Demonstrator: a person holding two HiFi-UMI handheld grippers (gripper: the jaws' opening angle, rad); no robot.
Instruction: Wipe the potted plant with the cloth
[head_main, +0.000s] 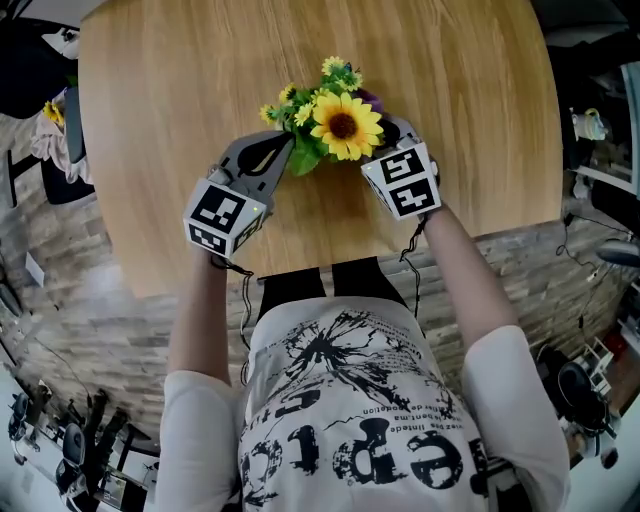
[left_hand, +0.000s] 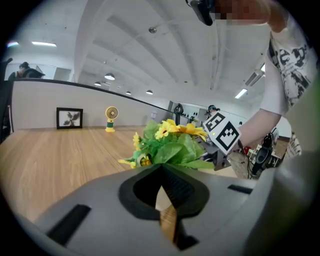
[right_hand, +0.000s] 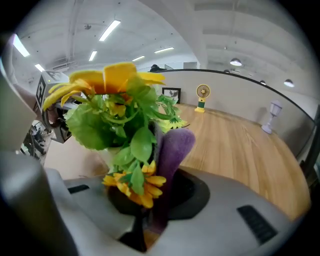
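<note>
My left gripper (head_main: 283, 152) and right gripper (head_main: 388, 133) flank the potted plant (head_main: 340, 125) on the wooden table's (head_main: 170, 110) near half. A purple cloth (head_main: 369, 99) peeks out by the right one.

From the head view, the potted plant's (head_main: 335, 125) blooms hide its base. Its leaves cover part of the cloth (right_hand: 172, 150). The counter (head_main: 480, 120) runs off the top edge.

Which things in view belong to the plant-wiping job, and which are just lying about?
Job in hand:
- potted plant
- purple cloth, held by the right gripper
- left gripper, shut and empty, beside the plant
- table under the plant

Lying about:
- framed picture, in the background
- small yellow fan, beside it
</note>
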